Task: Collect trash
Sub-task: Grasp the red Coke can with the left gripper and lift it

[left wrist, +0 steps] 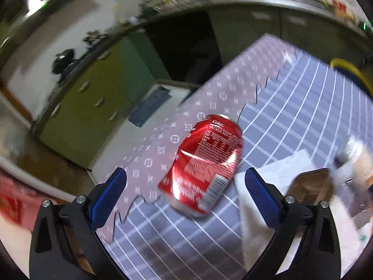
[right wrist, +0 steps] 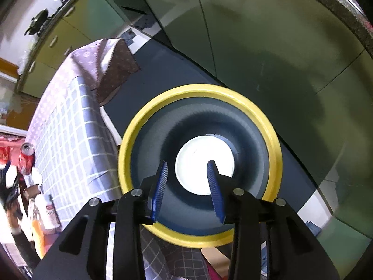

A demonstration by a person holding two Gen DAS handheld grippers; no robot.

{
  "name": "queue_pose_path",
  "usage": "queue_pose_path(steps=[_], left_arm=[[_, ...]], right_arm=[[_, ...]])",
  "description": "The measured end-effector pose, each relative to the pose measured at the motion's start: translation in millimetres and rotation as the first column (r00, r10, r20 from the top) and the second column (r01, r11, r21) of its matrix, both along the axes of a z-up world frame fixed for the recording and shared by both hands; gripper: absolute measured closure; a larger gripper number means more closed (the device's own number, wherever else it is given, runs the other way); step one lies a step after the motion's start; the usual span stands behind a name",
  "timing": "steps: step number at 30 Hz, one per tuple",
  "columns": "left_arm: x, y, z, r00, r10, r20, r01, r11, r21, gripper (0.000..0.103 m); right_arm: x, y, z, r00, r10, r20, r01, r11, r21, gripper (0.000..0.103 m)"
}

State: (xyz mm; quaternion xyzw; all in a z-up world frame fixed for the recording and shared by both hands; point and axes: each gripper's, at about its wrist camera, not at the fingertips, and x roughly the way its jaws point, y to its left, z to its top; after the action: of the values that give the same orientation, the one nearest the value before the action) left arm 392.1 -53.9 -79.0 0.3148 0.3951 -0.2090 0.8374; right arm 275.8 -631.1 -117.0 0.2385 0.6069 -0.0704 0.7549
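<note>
1. In the left wrist view we see our left gripper (left wrist: 185,178) spread wide, its blue pads clear of a dented red cola can (left wrist: 202,163) lying mid-frame on the patterned tablecloth (left wrist: 303,107).
2. White paper (left wrist: 279,170) lies at its right.
3. In the right wrist view our right gripper (right wrist: 187,169) is released, nothing between its pads.
4. Beyond it, mid-frame, the yellow-rimmed bin (right wrist: 275,140) holds a white disc (right wrist: 198,154).

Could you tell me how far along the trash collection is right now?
Done: a white item lies at the bottom of the yellow-rimmed bin, under the empty, open right gripper. In hand: nothing; the open left gripper frames the dented red can. Left: that can.
</note>
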Motion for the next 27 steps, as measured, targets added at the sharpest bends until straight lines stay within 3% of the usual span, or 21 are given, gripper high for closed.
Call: queue_pose_path(steps=[6,12,15,19,27], left_arm=[[14,-27,-21,0.988,-0.144,-0.062,0.150,0.983,0.106,0.006],[24,-42,-38,0.983,-0.175,-0.049,0.181,0.959,0.218,0.006],[36,-42,-41,0.983,-0.173,-0.055,0.181,0.959,0.220,0.010],[46,-39,-43,0.977,-0.192,-0.092,0.208,0.956,0.209,0.035],[49,-36,-47,0.979,-0.178,-0.098,0.195,0.960,0.200,0.036]], right_arm=[[-13,10,8,0.999,0.037,0.005,-0.037,0.999,0.013,0.066],[-14,16,6,0.998,0.061,0.006,-0.062,0.997,0.036,0.066],[-9,25,2,0.997,0.080,0.004,-0.080,0.996,0.040,0.066],[-9,31,2,0.995,0.097,0.003,-0.098,0.994,0.045,0.066],[-9,33,1,0.995,0.104,0.007,-0.104,0.993,0.051,0.066]])
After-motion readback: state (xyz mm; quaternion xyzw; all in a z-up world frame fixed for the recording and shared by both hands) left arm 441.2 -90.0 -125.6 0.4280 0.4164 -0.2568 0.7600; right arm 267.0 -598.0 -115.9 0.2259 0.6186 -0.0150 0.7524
